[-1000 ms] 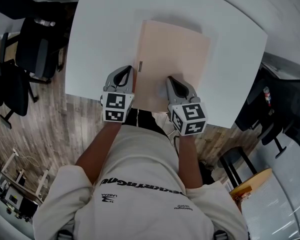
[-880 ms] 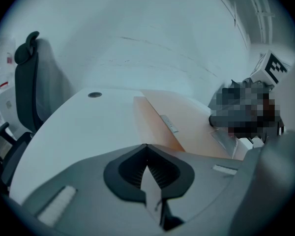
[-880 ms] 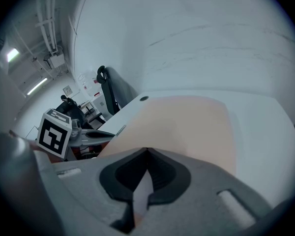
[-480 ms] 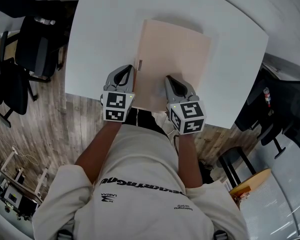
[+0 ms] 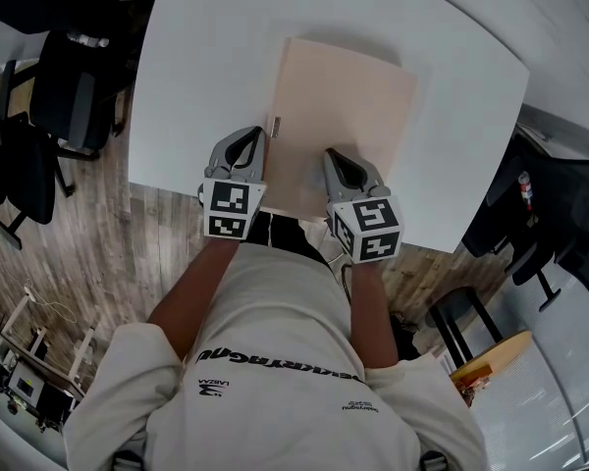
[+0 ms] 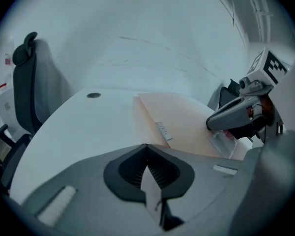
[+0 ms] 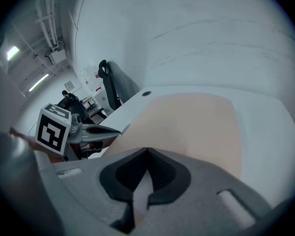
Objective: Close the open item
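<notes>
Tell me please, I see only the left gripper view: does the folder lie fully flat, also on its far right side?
Observer: Yes. In the head view the folder is one flat rectangle on the table, no cover raised.
Operator: And the right side, does it hold something?
Observer: No. Its own view shows the right hand-held gripper with jaws together, nothing between them, over the folder.
Operator: Where is my left one?
Observer: From above, the left hand-held gripper is beside the folder's left edge, close to the small grey tab.
</notes>
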Demonstrator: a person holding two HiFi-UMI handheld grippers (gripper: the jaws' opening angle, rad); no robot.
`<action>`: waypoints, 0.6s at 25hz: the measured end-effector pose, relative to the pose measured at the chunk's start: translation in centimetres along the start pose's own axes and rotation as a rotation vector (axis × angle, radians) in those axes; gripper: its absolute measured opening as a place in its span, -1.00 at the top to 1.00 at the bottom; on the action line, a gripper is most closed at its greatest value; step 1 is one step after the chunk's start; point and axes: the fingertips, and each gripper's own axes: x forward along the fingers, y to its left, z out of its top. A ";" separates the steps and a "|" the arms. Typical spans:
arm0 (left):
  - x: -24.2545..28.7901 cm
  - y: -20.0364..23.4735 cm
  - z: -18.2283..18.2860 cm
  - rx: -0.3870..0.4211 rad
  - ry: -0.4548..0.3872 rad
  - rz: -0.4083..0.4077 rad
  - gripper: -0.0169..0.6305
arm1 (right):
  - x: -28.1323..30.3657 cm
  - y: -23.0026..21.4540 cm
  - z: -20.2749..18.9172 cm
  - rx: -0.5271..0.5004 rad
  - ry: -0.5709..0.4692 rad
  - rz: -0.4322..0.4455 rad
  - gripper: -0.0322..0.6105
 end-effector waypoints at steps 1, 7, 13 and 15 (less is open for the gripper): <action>0.0 0.0 0.0 0.001 -0.001 -0.001 0.95 | 0.1 0.0 0.0 0.000 0.001 0.001 0.90; 0.1 0.0 0.0 0.003 0.000 -0.003 0.95 | 0.3 0.2 -0.1 -0.003 0.009 0.003 0.90; 0.2 0.1 0.1 0.006 0.000 -0.004 0.95 | 0.7 0.2 -0.1 -0.004 0.016 0.009 0.90; 0.2 0.1 0.1 0.007 0.000 -0.004 0.95 | 0.8 0.3 -0.2 -0.005 0.021 0.010 0.90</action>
